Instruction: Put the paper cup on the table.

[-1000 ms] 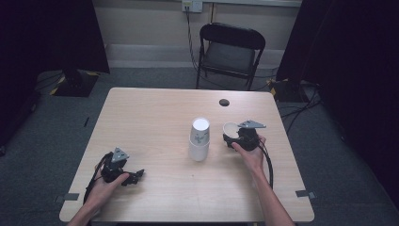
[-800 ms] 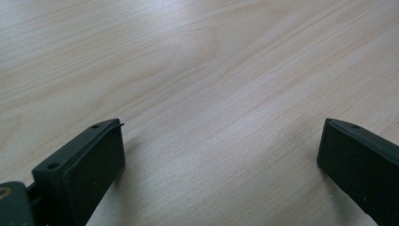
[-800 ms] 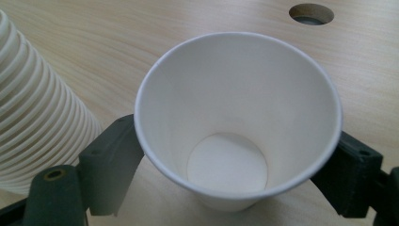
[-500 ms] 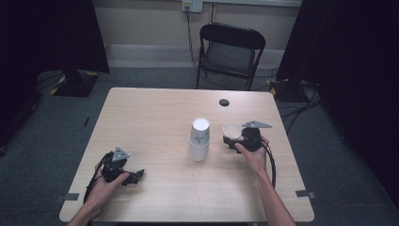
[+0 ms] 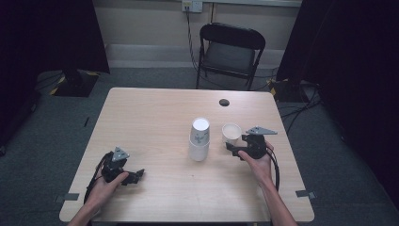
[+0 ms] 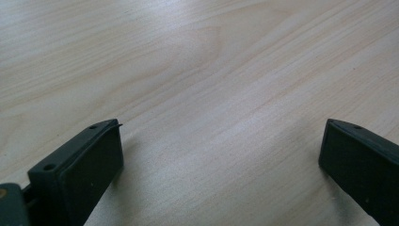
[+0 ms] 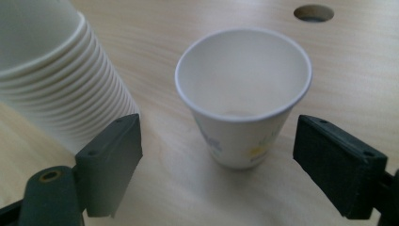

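Note:
A stack of upside-down white paper cups (image 5: 199,140) (image 7: 56,84) stands mid-table. Right of it sits a single upright paper cup (image 5: 231,132) (image 7: 242,94), empty, with a small printed pattern. My right gripper (image 5: 234,143) (image 7: 219,125) sits just behind this cup; its jaws have just been opening and now stand open. The cup stands in line with the gap, a little ahead, and neither pad touches it. My left gripper (image 5: 136,175) (image 6: 221,127) rests open on the bare wood near the front left, with nothing between its jaws.
The light wooden table (image 5: 155,117) has a round cable hole (image 5: 224,102) (image 7: 314,12) near its far edge. A black folding chair (image 5: 230,52) stands behind the table. Cables lie on the grey floor at the right.
The right gripper's jaws have spread off the single cup, and the hand has drawn back a little to the right and toward the near edge. The cup stays standing. The left hand has kept still.

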Demonstrator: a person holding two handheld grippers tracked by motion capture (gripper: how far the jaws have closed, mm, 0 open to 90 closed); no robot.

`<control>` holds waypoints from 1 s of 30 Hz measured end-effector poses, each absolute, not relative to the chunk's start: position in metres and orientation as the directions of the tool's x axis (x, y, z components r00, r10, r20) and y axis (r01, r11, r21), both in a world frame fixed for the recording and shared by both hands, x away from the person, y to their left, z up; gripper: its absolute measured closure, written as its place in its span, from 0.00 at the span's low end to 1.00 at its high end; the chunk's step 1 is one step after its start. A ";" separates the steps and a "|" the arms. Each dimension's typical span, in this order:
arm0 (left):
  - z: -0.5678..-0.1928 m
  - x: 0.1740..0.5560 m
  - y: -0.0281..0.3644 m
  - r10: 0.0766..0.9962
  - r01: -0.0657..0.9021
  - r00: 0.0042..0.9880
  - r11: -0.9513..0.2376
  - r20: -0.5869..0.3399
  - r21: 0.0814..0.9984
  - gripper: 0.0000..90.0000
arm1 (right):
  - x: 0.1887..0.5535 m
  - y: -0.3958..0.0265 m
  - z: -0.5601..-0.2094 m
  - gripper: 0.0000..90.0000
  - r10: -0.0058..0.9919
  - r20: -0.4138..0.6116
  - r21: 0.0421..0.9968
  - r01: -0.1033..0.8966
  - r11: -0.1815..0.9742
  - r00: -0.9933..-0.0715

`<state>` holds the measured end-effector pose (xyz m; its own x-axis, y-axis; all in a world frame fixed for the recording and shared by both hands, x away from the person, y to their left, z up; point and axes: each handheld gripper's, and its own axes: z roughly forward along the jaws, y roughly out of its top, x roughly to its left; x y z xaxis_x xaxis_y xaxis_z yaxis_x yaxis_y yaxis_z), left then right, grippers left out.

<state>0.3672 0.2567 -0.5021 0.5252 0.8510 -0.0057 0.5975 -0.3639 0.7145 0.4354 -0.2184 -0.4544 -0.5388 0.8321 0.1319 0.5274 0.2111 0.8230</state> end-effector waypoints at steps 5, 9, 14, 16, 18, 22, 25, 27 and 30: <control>-0.502 0.367 0.257 0.853 0.599 0.523 -0.363 -0.006 0.714 0.00 | 0.416 -0.226 -0.448 0.16 0.829 0.107 0.825 0.515 0.234 -0.548; -0.502 0.365 0.255 0.864 0.607 0.504 -0.347 -0.009 0.715 0.00 | 0.405 -0.229 -0.443 0.16 0.827 0.097 0.834 0.499 0.236 -0.553; -0.502 0.363 0.254 0.869 0.609 0.495 -0.341 -0.008 0.716 0.00 | 0.384 -0.230 -0.444 0.19 0.843 0.090 0.843 0.492 0.219 -0.530; -0.502 0.363 0.254 0.869 0.610 0.495 -0.340 -0.009 0.716 0.00 | 0.376 -0.229 -0.449 0.19 0.837 0.095 0.834 0.503 0.229 -0.539; -0.502 0.363 0.254 0.868 0.609 0.496 -0.340 -0.010 0.717 0.00 | 0.365 -0.229 -0.457 0.19 0.833 0.101 0.825 0.513 0.235 -0.544; -0.502 0.362 0.254 0.864 0.606 0.504 -0.344 -0.012 0.717 0.00 | 0.352 -0.228 -0.470 0.19 0.820 0.082 0.800 0.528 0.284 -0.567; -0.502 0.362 0.256 0.854 0.601 0.521 -0.363 -0.005 0.712 0.00 | 0.347 -0.228 -0.481 0.18 0.816 0.074 0.773 0.550 0.316 -0.573; -0.502 0.362 0.256 0.854 0.601 0.521 -0.363 -0.005 0.712 0.00 | 0.347 -0.225 -0.487 0.17 0.811 0.063 0.756 0.558 0.342 -0.582; -0.502 0.362 0.256 0.854 0.601 0.521 -0.363 -0.004 0.712 0.00 | 0.347 -0.215 -0.491 0.17 0.800 0.034 0.735 0.557 0.386 -0.599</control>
<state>0.3619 0.2555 -0.5019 0.5211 0.8535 -0.0043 0.6006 -0.3631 0.7123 0.3468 -0.2148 -0.4914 -0.5986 0.8003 0.0339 0.5572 0.3856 0.7354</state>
